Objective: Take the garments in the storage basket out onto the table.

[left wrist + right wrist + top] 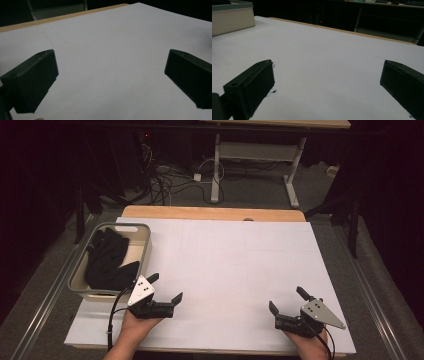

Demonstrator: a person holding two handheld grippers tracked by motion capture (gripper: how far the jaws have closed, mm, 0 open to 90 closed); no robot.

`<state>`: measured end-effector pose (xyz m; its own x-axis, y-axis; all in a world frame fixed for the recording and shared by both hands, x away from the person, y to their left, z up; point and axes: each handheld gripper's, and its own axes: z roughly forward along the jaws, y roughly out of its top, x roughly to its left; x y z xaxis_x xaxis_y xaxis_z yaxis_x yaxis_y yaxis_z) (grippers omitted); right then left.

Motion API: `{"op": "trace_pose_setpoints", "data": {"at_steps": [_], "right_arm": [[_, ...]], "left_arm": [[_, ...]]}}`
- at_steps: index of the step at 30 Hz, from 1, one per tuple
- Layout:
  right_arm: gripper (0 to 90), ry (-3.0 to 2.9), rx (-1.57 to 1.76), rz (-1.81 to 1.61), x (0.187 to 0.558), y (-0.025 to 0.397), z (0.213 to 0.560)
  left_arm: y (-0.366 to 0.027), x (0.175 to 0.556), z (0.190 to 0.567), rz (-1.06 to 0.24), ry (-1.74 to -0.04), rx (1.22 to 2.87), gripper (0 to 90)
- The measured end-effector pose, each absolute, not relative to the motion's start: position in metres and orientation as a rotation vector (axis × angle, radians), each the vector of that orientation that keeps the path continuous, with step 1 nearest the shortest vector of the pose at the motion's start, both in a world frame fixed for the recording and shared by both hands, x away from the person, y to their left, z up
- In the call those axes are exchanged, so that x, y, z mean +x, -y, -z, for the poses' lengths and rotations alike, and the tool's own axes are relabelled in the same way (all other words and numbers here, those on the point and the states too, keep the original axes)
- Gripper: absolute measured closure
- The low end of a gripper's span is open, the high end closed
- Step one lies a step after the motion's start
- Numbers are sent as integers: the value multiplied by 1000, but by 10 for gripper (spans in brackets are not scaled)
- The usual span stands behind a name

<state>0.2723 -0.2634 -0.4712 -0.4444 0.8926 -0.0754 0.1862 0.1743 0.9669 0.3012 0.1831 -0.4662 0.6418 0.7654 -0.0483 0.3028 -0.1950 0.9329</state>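
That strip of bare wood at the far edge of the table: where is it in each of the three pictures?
High view: the wooden strip runs level along the table's far edge, just above the white sheet.
Left gripper view: a slanted band at upper left, rising toward the right.
Right gripper view: a thin band across the upper part, sloping down to the right.
Shared landmark: the white sheet, which borders the strip in every view.

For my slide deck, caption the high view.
Two open hand-held grippers rest on white table; black cloth fills grey plastic bin.
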Motion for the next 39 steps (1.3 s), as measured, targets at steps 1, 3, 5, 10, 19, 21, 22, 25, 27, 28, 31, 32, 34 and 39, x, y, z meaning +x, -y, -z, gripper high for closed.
{"op": "trace_pose_setpoints", "data": {"at_steps": [1,3,5,10,19,21,22,25,27,28,31,32,34,39], "right_arm": [[2,-1769,1019,-1322,273,264,471],[2,-1777,1024,-1324,275,263,471],[2,-1784,1021,-1319,276,262,471],[2,-1782,1013,-1329,278,262,470],[2,-1780,1014,-1329,279,263,470],[2,-1777,1015,-1329,279,263,470],[2,-1775,1015,-1331,279,263,470],[2,-1777,1014,-1331,280,262,470],[2,-1780,1012,-1328,280,262,471],[2,-1778,1011,-1325,280,261,471],[2,-1775,1008,-1330,279,261,471],[2,-1775,1008,-1330,279,261,471],[2,-1776,1005,-1328,279,261,470],[2,-1775,998,-1327,278,260,470]], "left_arm": [[-183,302,467,-524,-866,1772,0],[-184,302,467,-529,-874,1777,0],[-185,302,468,-531,-873,1783,0],[-185,299,468,-521,-873,1784,0],[-185,298,468,-511,-880,1800,0],[-186,298,468,-513,-880,1801,0],[-186,298,468,-513,-882,1802,0],[-187,298,467,-512,-883,1799,0],[-187,298,466,-511,-884,1804,0],[-187,297,464,-514,-885,1815,0],[-185,294,456,-539,-862,1821,0],[-185,293,455,-530,-860,1818,0],[-186,292,452,-516,-861,1814,0],[-189,292,448,-506,-871,1815,0]]}}
